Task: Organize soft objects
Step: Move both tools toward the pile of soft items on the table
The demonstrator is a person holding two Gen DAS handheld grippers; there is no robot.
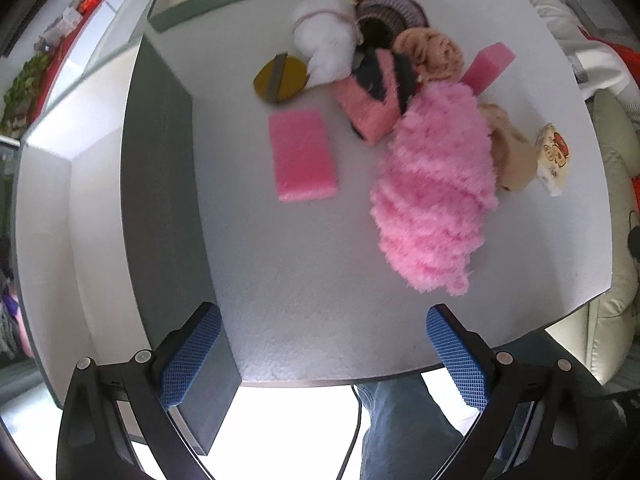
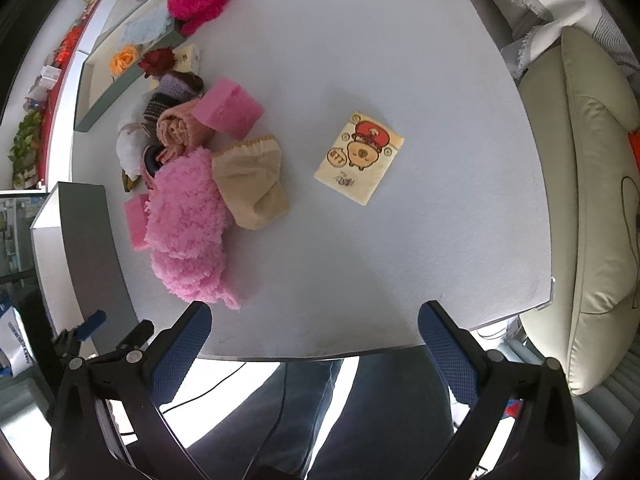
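While both are spread wide and empty, the left hand-held gripper (image 1: 322,344) and right hand-held gripper (image 2: 314,340) hover over the table (image 2: 400,240) near the fluffy pink cloth (image 2: 186,224).

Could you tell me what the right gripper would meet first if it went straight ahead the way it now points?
Probably the bare white table; the open right gripper points between the fluffy pink item and the cartoon tissue pack, though depth is unclear.
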